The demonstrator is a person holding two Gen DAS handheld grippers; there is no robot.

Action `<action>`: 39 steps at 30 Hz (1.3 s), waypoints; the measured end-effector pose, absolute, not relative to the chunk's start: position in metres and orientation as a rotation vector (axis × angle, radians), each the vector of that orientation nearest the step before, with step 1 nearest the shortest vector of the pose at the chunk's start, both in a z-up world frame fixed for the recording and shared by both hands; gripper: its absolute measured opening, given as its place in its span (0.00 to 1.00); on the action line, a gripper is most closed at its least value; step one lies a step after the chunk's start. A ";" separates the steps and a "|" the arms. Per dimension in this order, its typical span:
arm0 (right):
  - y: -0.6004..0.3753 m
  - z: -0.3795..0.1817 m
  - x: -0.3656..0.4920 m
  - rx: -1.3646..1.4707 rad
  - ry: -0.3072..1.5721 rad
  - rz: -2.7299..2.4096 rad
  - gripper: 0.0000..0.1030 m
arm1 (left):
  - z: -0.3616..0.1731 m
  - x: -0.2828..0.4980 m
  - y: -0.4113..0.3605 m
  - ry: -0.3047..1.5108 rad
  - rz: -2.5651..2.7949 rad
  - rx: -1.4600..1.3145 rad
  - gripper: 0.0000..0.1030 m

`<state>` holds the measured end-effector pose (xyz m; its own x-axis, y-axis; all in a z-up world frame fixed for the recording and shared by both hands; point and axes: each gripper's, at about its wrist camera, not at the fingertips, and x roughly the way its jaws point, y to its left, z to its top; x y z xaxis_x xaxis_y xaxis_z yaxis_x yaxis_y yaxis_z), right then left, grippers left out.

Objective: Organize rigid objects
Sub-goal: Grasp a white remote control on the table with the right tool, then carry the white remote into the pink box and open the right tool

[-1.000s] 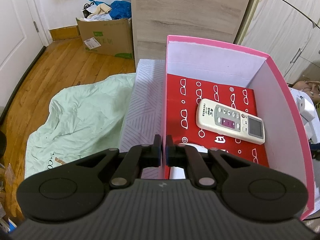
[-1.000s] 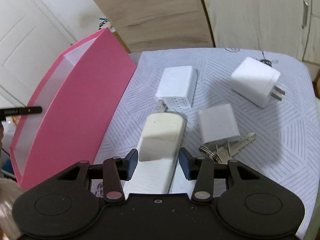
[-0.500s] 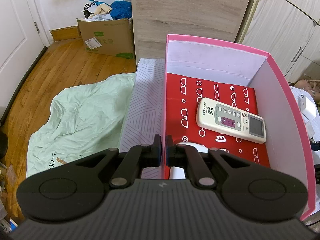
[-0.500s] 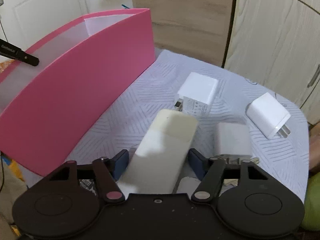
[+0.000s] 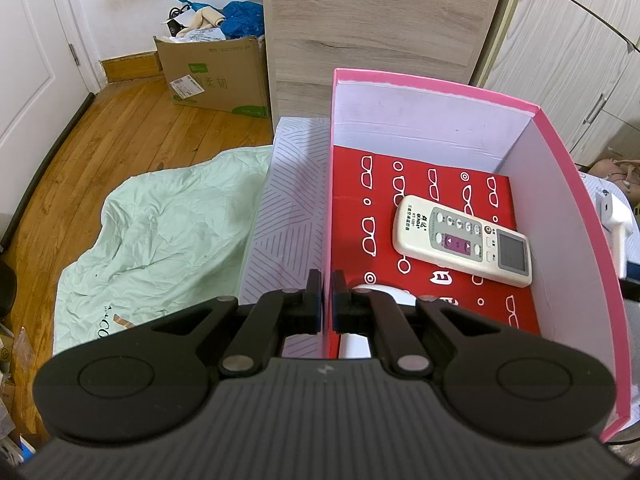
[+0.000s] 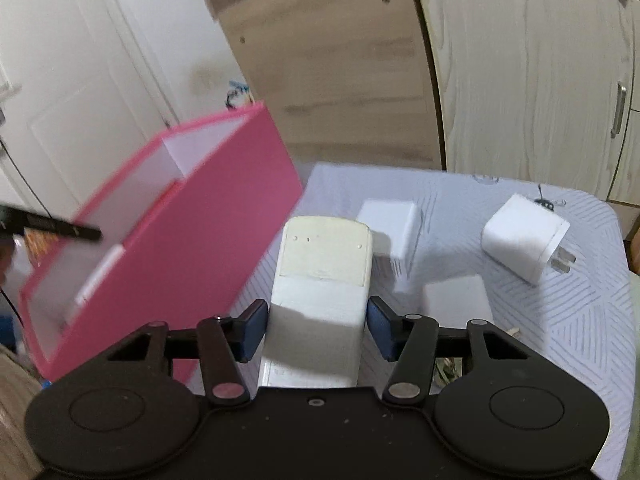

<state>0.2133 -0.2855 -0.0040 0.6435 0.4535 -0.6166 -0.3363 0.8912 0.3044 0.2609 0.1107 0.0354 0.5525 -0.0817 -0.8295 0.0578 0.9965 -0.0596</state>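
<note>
Striped cloth (image 5: 288, 220), wood floor (image 5: 140, 132), left fingers (image 5: 314, 300) pinching box (image 5: 440, 128), right fingers (image 6: 254, 332) closing on remote (image 6: 320, 276)

The open-topped pink cardboard box (image 5: 560, 168) stood clear from above. A cream remote control with grey screen (image 5: 464, 240) occupied its right half; red patterned floor to the left lay bare. Beside the box, three white plug adapters (image 6: 524, 236) crowded the striped table cover (image 6: 580, 320).
</note>
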 end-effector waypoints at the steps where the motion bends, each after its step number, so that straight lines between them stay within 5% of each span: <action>1: -0.285 0.000 0.211 0.173 0.727 0.454 0.58 | 0.036 0.261 0.111 0.983 -0.082 -0.028 0.04; 14: -0.270 0.044 0.184 0.133 0.498 0.485 0.57 | 0.036 0.261 0.111 0.980 -0.079 -0.023 0.04; 25: -0.203 0.135 0.184 0.052 0.384 0.702 0.57 | 0.039 0.263 0.113 0.977 -0.074 -0.035 0.04; 39: -0.094 0.067 0.243 -0.088 0.645 0.716 0.56 | 0.038 0.269 0.118 0.979 -0.104 -0.058 0.04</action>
